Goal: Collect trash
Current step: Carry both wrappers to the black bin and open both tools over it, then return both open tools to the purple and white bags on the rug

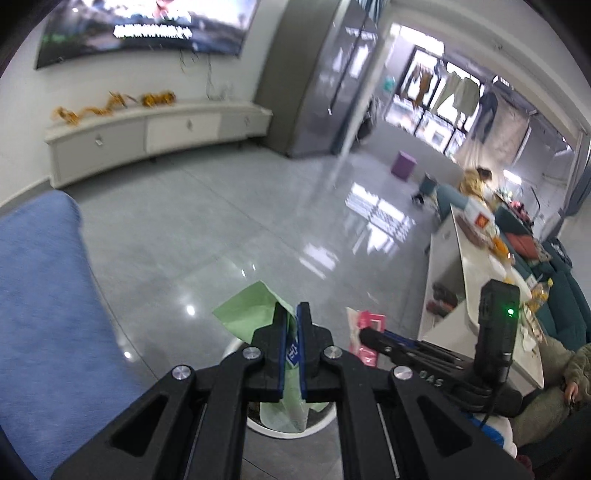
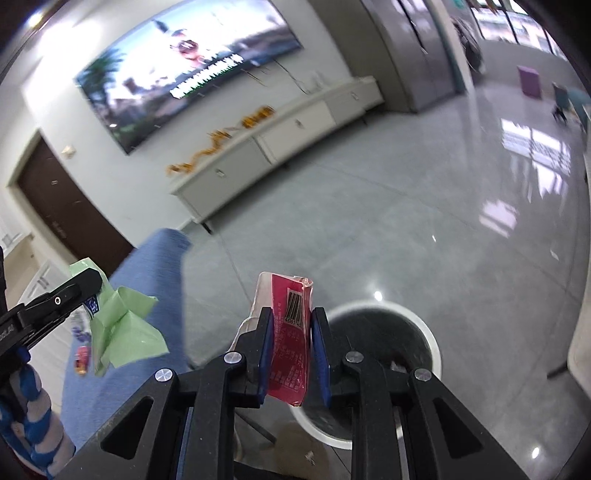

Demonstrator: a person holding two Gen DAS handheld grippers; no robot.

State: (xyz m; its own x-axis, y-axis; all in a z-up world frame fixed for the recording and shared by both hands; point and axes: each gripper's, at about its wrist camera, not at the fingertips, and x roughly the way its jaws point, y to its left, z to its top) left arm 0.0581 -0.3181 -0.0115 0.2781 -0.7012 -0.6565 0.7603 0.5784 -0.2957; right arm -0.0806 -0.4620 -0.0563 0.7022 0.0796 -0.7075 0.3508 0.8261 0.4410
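Note:
My left gripper is shut on a light green wrapper and holds it above a round white-rimmed bin. My right gripper is shut on a pink-red wrapper with a barcode, just left of and above the same bin, whose inside is dark. The right gripper and its pink wrapper show at the right in the left wrist view. The left gripper with the green wrapper shows at the left in the right wrist view.
A blue fabric seat stands left of the bin. A white table with snacks and clutter is at the right. A white low cabinet and a wall screen are across the glossy grey floor.

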